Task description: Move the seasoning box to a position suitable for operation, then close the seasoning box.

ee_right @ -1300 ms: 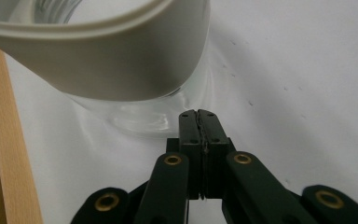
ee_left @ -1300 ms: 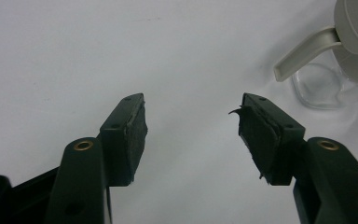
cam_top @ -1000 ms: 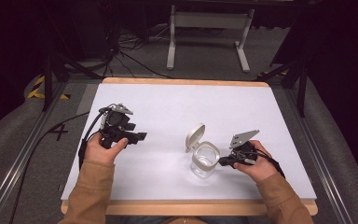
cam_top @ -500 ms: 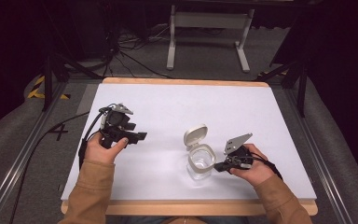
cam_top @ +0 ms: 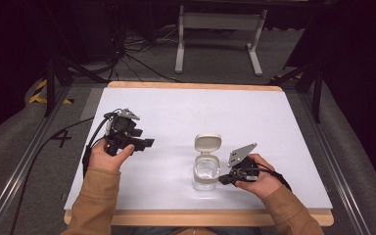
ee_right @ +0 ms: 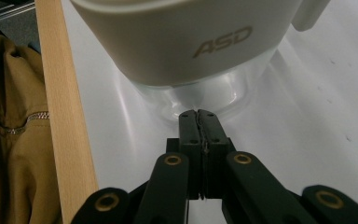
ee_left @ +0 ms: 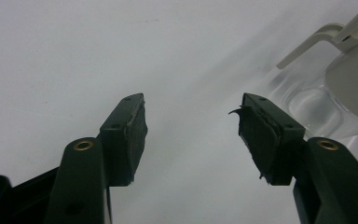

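A light wooden edge [cam_top: 200, 218] runs along the near side of the smooth white table [cam_top: 186, 112], and tan jacket sleeves [cam_top: 95, 205] come in over it. Near that edge sits a clear glass jar [cam_top: 206, 174] with a round body and a cream plastic collar [ee_right: 182, 37] with raised letters on it. Its cream flip lid [cam_top: 208, 143] stands open at the far side. The right gripper [ee_right: 198, 114] is black and hard, with brass rivets. Its jaws are pressed flat together with nothing between them, and the tips sit right at the jar's glass side; I cannot tell if they touch it. Farther left, well apart from the jar, the left gripper [cam_top: 138, 143] is held above the table. In the left gripper view its worn rubber pads [ee_left: 137, 128] stand wide apart, holding nothing.
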The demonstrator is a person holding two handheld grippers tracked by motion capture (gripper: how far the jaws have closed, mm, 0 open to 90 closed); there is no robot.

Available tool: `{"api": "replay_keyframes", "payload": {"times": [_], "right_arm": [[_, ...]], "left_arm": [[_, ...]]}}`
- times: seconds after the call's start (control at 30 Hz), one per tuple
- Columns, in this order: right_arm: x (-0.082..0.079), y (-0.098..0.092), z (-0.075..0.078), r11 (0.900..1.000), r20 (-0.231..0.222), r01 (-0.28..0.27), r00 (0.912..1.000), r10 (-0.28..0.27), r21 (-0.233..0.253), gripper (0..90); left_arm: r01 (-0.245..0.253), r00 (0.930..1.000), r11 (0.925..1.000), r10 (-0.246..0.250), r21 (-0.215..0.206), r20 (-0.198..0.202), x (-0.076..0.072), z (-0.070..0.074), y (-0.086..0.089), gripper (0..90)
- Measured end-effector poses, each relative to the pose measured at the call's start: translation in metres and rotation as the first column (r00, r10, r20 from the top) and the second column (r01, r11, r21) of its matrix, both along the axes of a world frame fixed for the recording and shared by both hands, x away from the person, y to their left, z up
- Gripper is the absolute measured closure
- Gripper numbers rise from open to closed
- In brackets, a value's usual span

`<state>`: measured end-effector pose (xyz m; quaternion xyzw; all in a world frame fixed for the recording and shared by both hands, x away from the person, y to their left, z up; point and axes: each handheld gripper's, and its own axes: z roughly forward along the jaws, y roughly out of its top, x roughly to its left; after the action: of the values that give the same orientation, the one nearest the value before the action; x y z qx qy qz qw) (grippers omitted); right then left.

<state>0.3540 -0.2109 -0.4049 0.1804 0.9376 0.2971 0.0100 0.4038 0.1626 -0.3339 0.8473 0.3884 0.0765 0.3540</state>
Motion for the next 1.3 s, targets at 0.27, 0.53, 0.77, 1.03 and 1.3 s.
{"api": "replay_keyframes", "payload": {"times": [0.27,0.53,0.77,1.03,1.3], "right_arm": [[-0.002,0.004,-0.002,1.000,-0.003,-0.008,1.0000,0.008,0.003,90.0],[0.006,-0.013,0.007,0.994,0.024,0.110,0.9935,-0.111,0.023,90.0],[0.010,-0.027,0.026,0.971,0.080,0.188,0.9763,-0.201,0.148,90.0],[0.023,-0.031,0.045,0.932,0.118,0.215,0.9590,-0.258,0.293,90.0],[0.037,-0.028,0.055,0.919,0.145,0.206,0.9528,-0.267,0.337,90.0]], "left_arm": [[-0.002,1.0000,1.0000,0.002,-0.001,0.001,0.001,0.000,-0.001,41.7],[0.004,1.0000,1.0000,-0.004,-0.007,-0.004,0.003,0.000,-0.001,41.7],[0.007,1.0000,1.0000,-0.007,0.002,-0.001,0.001,0.000,-0.003,41.7],[-0.015,0.9999,0.9999,0.015,0.008,0.000,-0.002,-0.003,0.002,41.7],[-0.025,0.9997,0.9996,0.026,0.014,-0.004,-0.006,-0.004,0.007,41.8]]}}
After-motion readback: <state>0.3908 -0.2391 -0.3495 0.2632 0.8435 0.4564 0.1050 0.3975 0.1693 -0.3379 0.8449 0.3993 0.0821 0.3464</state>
